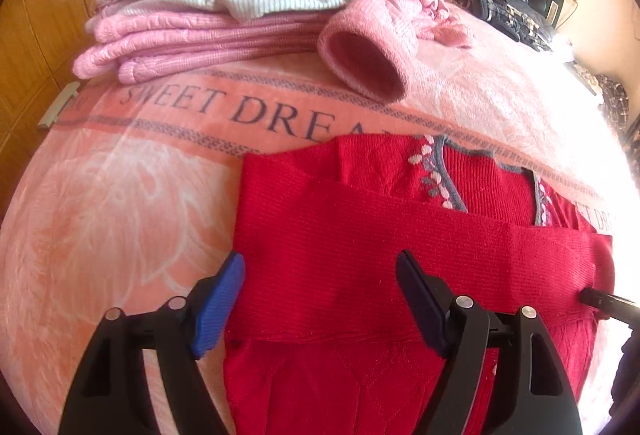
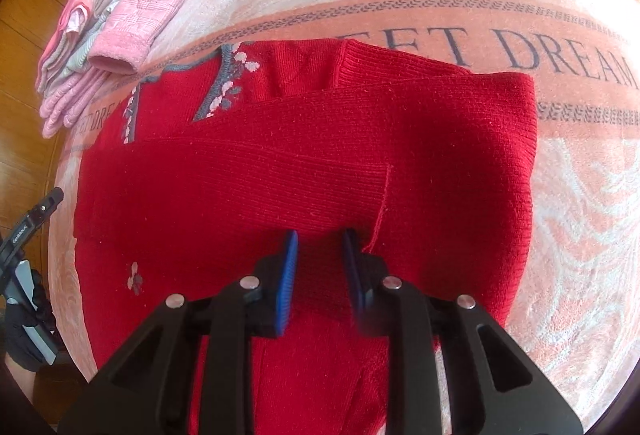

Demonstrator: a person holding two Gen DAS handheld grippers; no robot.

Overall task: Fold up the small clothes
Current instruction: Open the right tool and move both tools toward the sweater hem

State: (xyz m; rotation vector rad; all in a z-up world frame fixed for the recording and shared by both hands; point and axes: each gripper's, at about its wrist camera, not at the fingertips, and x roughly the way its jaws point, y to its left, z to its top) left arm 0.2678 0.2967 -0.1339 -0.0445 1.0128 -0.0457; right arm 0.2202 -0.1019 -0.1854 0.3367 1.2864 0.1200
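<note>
I'm holding the left claw [image 1: 320,275] wide open over the red sweater [image 1: 400,259], gripping nothing. My right claw [image 2: 318,247] is sitting narrowly parted, its pads pressing into the sweater's folded sleeve without clamping it. The one sweater is lying flat on the blanket [image 1: 120,215], sleeves crossed over its chest. Beyond, one stack [image 1: 216,3] of folded pinks is waiting, one loose pink top [image 1: 384,35] beside it.

Sweater [image 1: 360,235] on blanket [image 1: 120,215], near edge; folded stack [image 1: 208,11] behind-left; loose garment [image 1: 384,35] right of, touching stack.
</note>
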